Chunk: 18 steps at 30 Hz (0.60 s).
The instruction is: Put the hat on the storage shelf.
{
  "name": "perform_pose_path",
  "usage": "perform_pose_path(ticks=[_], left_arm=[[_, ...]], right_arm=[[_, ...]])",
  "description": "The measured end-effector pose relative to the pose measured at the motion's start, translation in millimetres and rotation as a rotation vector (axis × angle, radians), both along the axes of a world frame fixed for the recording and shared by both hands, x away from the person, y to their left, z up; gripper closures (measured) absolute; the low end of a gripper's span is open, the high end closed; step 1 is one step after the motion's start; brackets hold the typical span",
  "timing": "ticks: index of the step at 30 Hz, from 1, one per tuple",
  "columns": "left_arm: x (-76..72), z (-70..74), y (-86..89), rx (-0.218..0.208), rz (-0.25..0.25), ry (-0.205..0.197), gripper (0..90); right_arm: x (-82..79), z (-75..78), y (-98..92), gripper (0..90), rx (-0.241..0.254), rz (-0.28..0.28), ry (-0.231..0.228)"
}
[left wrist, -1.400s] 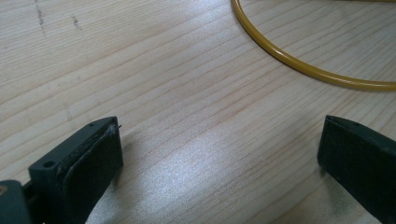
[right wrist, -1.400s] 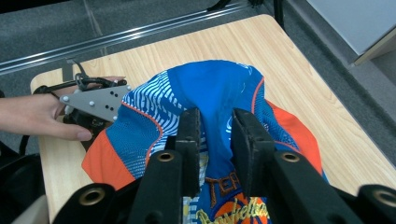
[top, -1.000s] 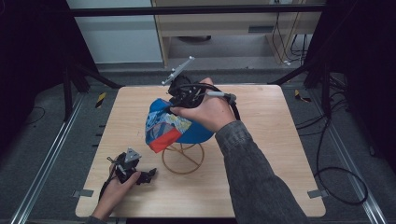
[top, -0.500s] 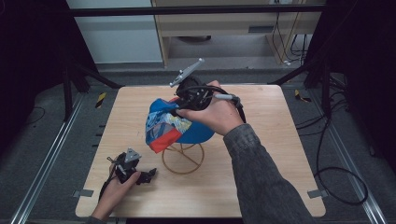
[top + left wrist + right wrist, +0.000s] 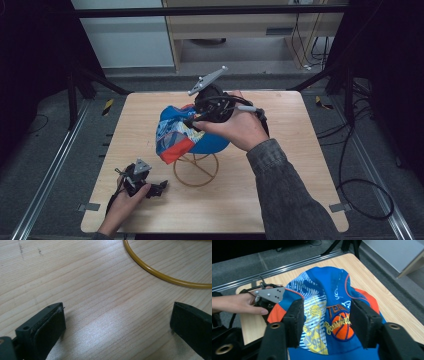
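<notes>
**Gently letting the cap settle on its stand**

Now my right claw [image 5: 192,121] sits over the cap [image 5: 187,135], its jaws having just been opening; in the right gripper view the cap's crown lies between the pads [image 5: 295,320] but they stand clear of the cloth. I judge the release is the step in hand, so I want to draw back level and slow, without snagging the fabric or tipping the wire stand [image 5: 196,169]. My left claw [image 5: 159,187] rests wide and empty on the counter [image 5: 280,200], near the stand's yellow ring.

The cap is draped over the stand, mid-counter. It is bright blue with an orange brim, white stripes and a basketball print in yellow and orange, soft and a little crumpled.
</notes>
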State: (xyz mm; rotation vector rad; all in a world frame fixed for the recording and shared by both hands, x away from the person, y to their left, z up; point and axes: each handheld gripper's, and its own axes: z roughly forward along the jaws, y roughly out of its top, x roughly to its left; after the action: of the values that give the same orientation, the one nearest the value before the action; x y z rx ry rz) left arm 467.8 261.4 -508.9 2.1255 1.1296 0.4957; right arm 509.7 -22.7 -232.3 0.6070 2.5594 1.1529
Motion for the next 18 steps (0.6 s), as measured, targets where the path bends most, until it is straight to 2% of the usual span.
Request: perform_pose_path(ticks=[10,18], left_arm=[[0.0,0.0,-0.1,0.000,0.000,0.000,0.0],[0.0,0.0,-0.1,0.000,0.001,0.000,0.0]], right_arm=[[-4.4,2.9,-7.6,34.6,0.006,-0.039,-0.026],[-3.6,4.1,-13.2,15.2,0.012,-0.108,-0.033]])
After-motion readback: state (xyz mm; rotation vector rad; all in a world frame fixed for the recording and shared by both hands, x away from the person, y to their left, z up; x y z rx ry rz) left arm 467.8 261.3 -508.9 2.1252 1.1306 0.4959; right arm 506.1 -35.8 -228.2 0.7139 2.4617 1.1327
